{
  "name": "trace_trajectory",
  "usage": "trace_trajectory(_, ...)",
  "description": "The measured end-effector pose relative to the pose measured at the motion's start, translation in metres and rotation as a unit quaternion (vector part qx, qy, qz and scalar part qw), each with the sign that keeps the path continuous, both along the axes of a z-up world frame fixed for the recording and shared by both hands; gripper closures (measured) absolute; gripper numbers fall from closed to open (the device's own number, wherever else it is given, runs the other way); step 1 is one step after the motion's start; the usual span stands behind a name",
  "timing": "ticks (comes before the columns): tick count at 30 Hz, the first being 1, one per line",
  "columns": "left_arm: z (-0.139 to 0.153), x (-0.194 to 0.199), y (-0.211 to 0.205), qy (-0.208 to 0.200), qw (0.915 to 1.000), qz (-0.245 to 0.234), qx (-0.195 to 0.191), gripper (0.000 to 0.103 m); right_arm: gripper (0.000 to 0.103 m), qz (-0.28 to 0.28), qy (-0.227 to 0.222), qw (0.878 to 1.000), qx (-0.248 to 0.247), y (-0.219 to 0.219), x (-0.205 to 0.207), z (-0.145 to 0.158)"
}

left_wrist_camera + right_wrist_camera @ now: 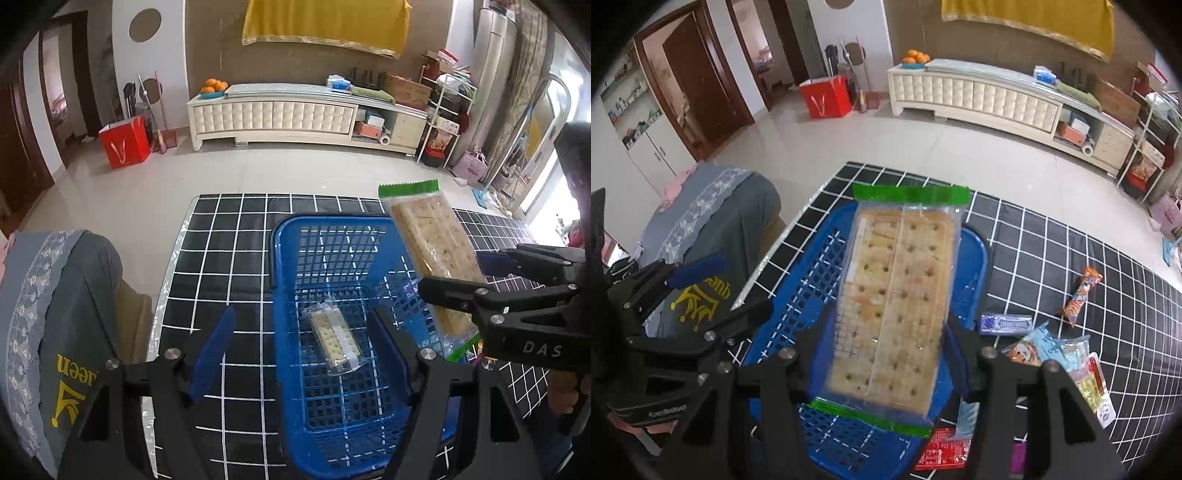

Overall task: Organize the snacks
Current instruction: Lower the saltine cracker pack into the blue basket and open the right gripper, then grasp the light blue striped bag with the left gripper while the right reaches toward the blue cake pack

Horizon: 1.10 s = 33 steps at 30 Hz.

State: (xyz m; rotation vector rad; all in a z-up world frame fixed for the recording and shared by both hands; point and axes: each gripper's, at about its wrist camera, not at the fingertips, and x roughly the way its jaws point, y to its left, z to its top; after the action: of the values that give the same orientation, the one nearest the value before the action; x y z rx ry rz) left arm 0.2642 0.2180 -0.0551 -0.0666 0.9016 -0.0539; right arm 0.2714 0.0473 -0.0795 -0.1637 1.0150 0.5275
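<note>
Right tongs were clamped on a long cracker pack with green end seals, gripped at its lower half and held tilted in the air above the blue basket; in the left wrist view the same pack stood over the basket's right side, green top seal up. Left tongs were spread wide with nothing between them, one blue pad outside the basket's left wall, the other over its inside. A small clear cracker pack lay flat on the basket floor. The basket sat on the table, covered in a black cloth with a white grid. To the basket's right, loose snacks lay on the table: an orange wrapped bar apart from the rest, a purple-white packet just beside the basket, a cluster of colourful packets, and a red packet near the bottom edge.
</note>
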Motion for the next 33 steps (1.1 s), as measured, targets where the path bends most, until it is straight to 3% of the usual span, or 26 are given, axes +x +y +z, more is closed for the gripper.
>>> trace_trajectory(12, -0.020, 0.011, 0.002, 0.012, 0.9999, -0.002, -0.008, 0.031, 0.042, -0.005, 0.021, 0.999, -0.033, 0.008, 0.023, -0.029)
trace_trajectory(16, -0.024, 0.013, 0.003, 0.016, 0.9998, 0.000, -0.009, 0.031, 0.014, -0.015, -0.005, 0.999, -0.051, 0.007, 0.023, -0.027)
trace_trajectory(19, -0.025, 0.012, 0.000, 0.018, 0.9998, -0.001, -0.007, 0.031, 0.014, -0.020, -0.029, 0.998, -0.059, 0.001, 0.020, -0.019)
trace_trajectory(23, -0.017, 0.008, -0.010, 0.016, 0.9999, -0.004, 0.000, 0.031, 0.014, -0.022, -0.024, 0.998, -0.046, -0.012, 0.015, -0.011)
trace_trajectory(33, 0.031, -0.017, -0.064, -0.011, 0.9991, -0.030, 0.029, 0.031, 0.014, -0.046, -0.038, 0.998, -0.017, -0.076, -0.019, 0.028)
